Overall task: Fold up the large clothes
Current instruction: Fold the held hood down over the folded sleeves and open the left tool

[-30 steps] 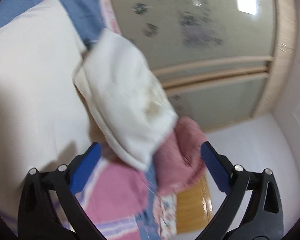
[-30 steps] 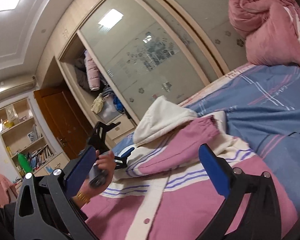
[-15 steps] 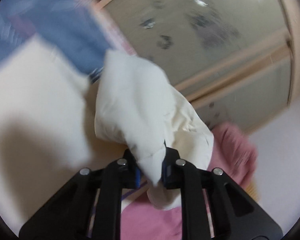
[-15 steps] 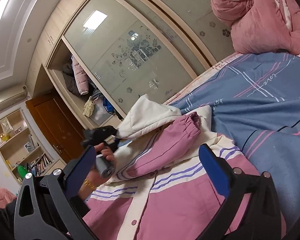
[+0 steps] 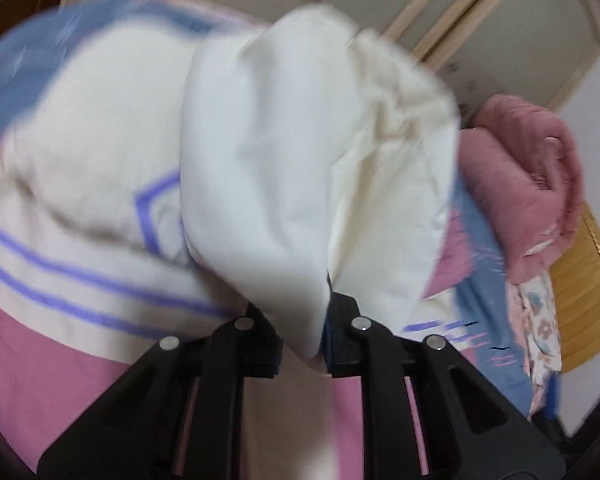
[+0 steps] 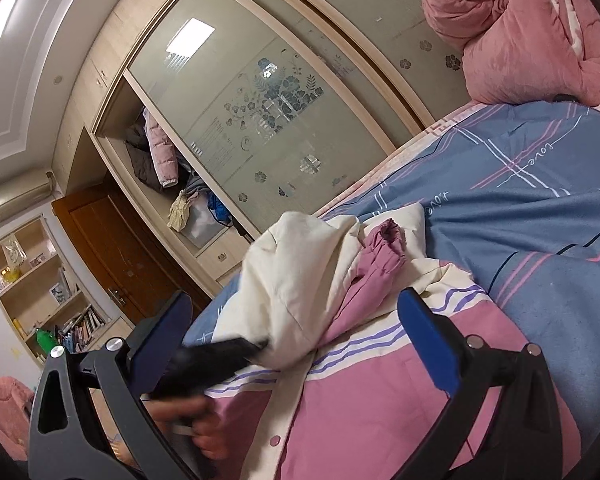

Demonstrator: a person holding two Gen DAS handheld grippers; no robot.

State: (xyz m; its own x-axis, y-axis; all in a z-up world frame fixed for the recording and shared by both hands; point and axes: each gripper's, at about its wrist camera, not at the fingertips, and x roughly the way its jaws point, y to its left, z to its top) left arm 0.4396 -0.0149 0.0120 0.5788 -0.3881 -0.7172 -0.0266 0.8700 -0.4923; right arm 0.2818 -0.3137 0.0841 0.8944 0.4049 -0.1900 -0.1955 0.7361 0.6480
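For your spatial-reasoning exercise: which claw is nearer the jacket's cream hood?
Left. The left claw is clamped on the cream hood; the right claw hangs open over the pink jacket front, short of it.

Left hand-held gripper (image 5: 302,344) is clamped shut on cloth; right hand-held gripper (image 6: 296,320) gapes wide, empty.

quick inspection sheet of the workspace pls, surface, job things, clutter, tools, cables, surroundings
surface: bed with blue plaid sheet
job's things: pink and cream jacket spread on the bed, its cream hood lifted
clutter: bundled pink quilt at the far end of the bed
grippers: left tool has just closed, pinching the hood; right tool open, holding nothing, above the jacket
cables: nothing seen
surroundings: wardrobe with frosted sliding door, open section with hanging clothes, brown door, bookshelf
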